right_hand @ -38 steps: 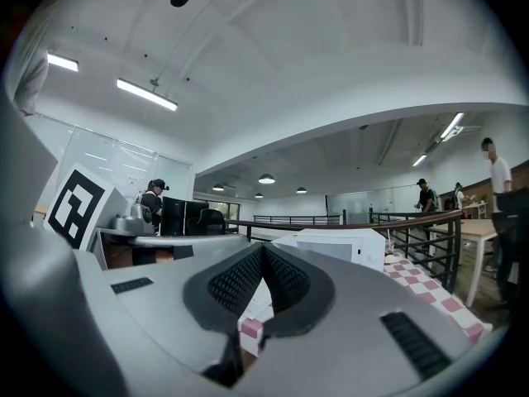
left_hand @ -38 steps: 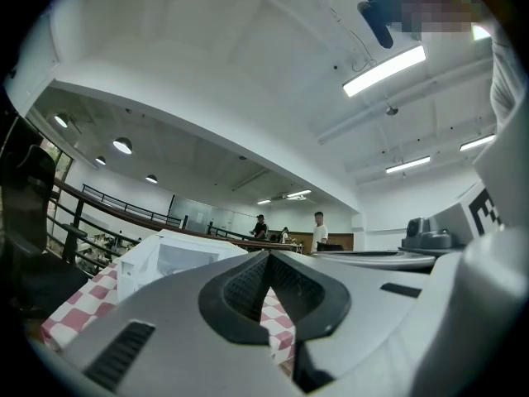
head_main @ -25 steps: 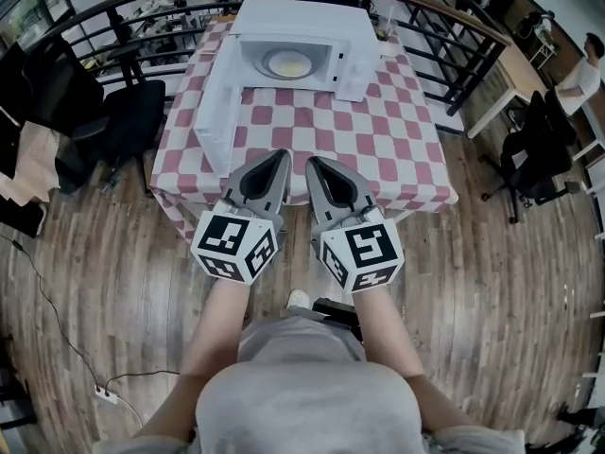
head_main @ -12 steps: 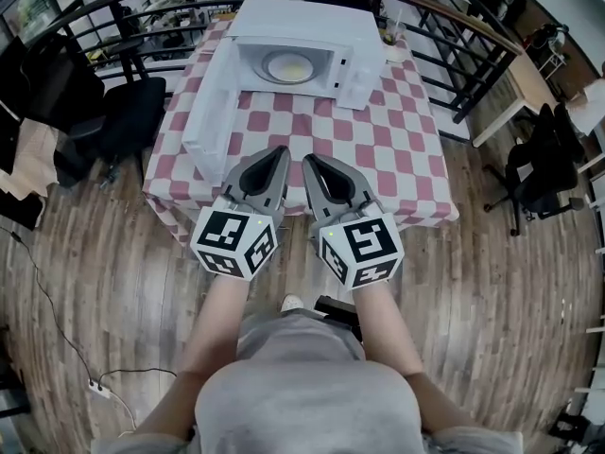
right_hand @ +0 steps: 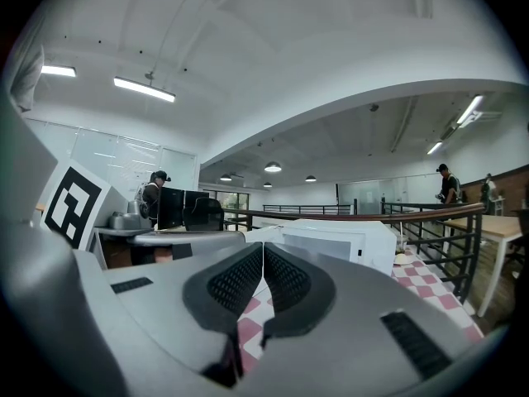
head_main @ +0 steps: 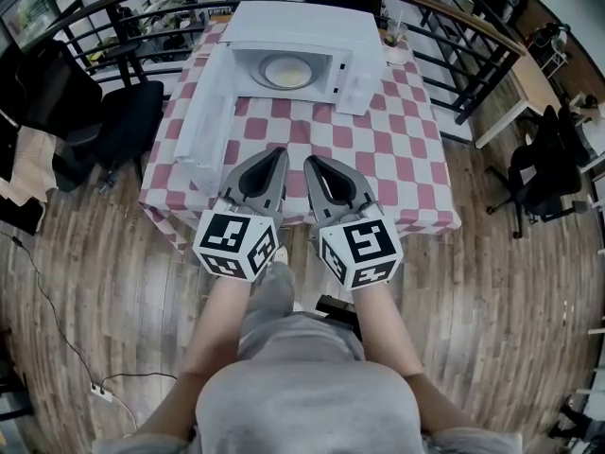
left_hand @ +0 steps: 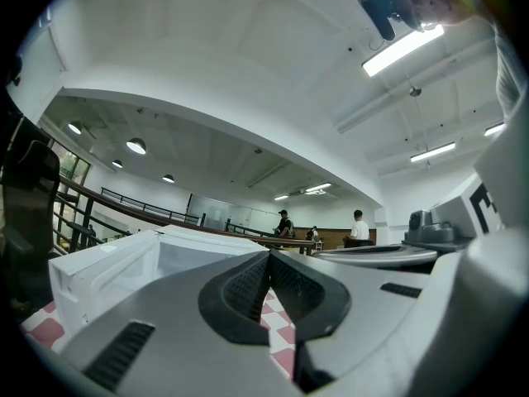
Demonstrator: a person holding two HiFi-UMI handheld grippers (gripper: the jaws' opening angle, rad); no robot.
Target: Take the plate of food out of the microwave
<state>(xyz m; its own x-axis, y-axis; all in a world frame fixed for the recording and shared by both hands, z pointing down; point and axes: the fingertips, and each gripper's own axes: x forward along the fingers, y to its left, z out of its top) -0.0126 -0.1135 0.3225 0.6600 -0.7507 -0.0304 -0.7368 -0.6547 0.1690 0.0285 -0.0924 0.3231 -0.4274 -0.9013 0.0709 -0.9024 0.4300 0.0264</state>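
Over the checked surface's [head_main: 402,164] near edge the left gripper [head_main: 281,155] and right gripper [head_main: 310,162] hang side by side, fingers pressed together on nothing, and the plate of food [head_main: 287,71] sits inside the open microwave [head_main: 302,22] at the far edge.

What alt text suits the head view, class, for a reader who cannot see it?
A person holds the left gripper and right gripper, both shut and empty, side by side over the near edge of a checked table. Beyond them a white microwave stands with its door swung open, a plate inside.
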